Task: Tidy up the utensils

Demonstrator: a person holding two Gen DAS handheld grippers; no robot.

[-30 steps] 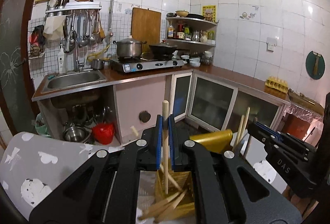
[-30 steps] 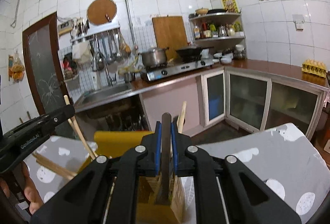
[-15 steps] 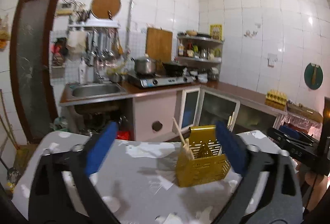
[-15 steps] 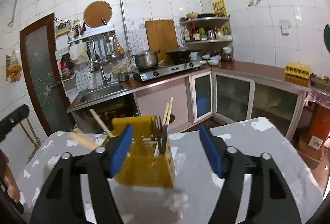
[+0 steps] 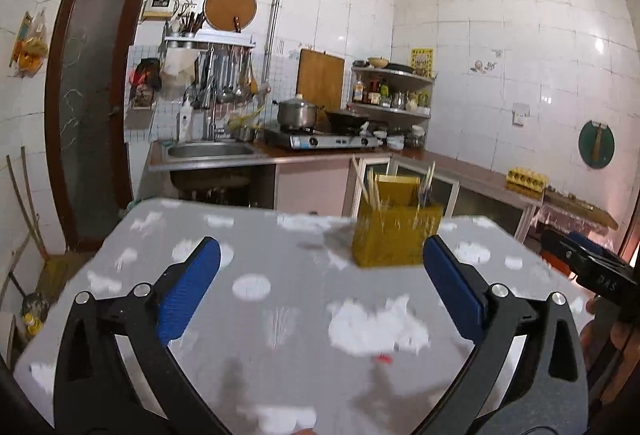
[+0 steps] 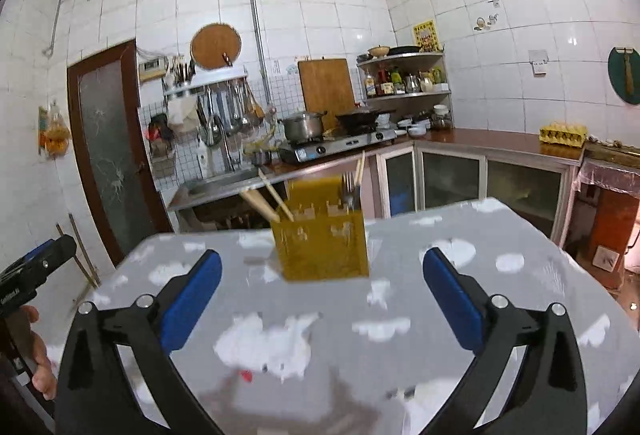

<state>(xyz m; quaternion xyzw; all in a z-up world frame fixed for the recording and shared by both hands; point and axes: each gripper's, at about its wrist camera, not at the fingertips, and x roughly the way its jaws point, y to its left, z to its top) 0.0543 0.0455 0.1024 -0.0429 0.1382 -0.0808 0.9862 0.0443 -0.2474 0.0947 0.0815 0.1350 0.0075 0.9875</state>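
White-tiled kitchen walls rise behind a grey counter (image 5: 280, 275) with white patches. Left tool (image 5: 320, 287) and right tool (image 6: 320, 287) both gape wide, holding nothing. Beyond them, near the counter's far edge, a yellow holder (image 6: 322, 249) carries chopsticks (image 6: 276, 201) and a fork (image 6: 349, 189); motion blur hides its compartments.

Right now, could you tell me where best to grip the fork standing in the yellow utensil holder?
Grip the fork just under its tines, from above: only the head clears the yellow utensil holder, standing nearly upright beside the chopsticks.
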